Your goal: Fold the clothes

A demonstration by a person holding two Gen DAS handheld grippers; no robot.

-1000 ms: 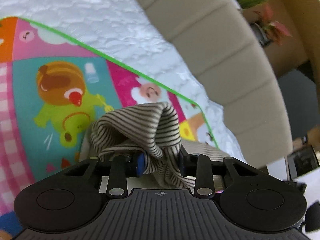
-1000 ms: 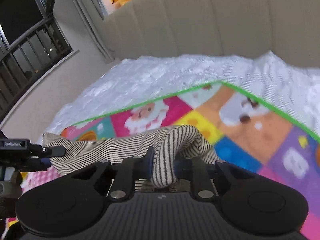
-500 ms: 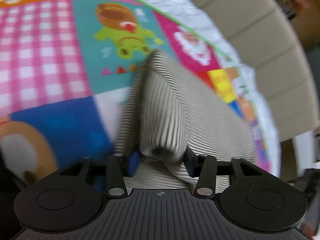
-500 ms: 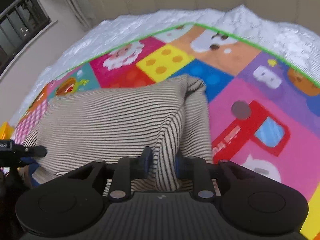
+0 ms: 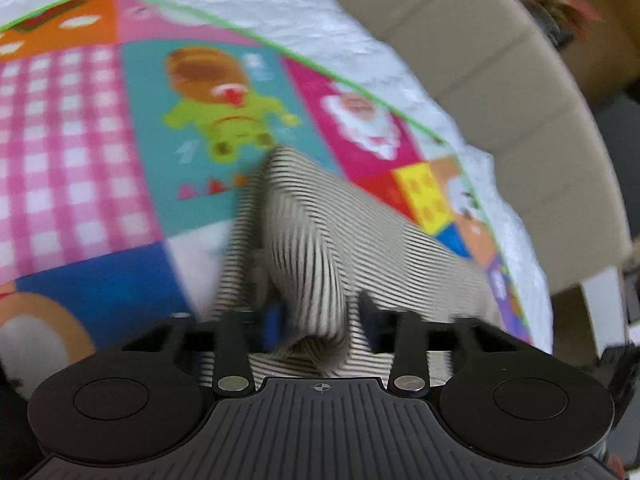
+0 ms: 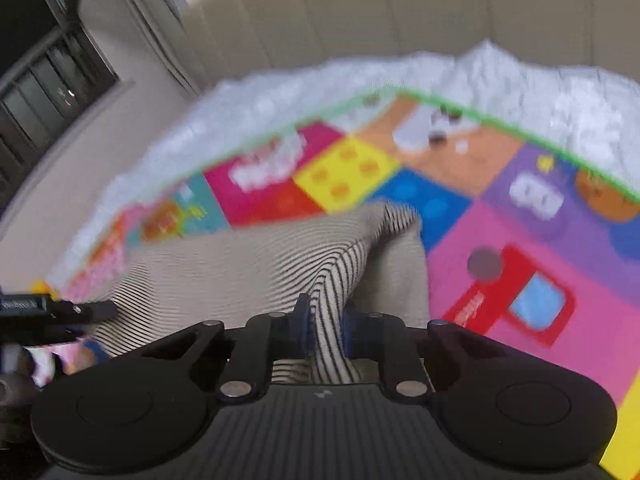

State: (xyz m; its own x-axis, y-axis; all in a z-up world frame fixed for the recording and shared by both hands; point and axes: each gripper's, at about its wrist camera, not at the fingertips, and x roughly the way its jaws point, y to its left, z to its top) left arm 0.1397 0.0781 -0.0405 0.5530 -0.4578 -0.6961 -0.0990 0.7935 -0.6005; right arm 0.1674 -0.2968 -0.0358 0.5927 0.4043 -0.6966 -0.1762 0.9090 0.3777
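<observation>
A beige garment with thin black stripes point(image 5: 352, 232) lies folded over on a colourful play mat point(image 5: 80, 128). My left gripper point(image 5: 320, 320) has its jaws around a bunched corner of it, the right jaw a little off the cloth. My right gripper point(image 6: 326, 326) is shut on the other near corner of the striped garment point(image 6: 248, 264), which spreads away to the left over the play mat point(image 6: 540, 240). The left gripper's fingertip point(image 6: 80, 312) shows at the left edge of the right wrist view. Both views are blurred.
The mat lies on a white quilted bedcover point(image 5: 248, 4), also in the right wrist view point(image 6: 520, 80). A beige padded headboard point(image 5: 500, 80) runs behind it, and shows in the right wrist view point(image 6: 380, 12). Potted plants point(image 5: 560, 4) stand far right. A dark window point(image 6: 36, 80) is at left.
Both grippers brought the held edge down and toward me, folding the garment over onto the mat. Since then both views have lifted slightly. The left jaws look wider apart.
</observation>
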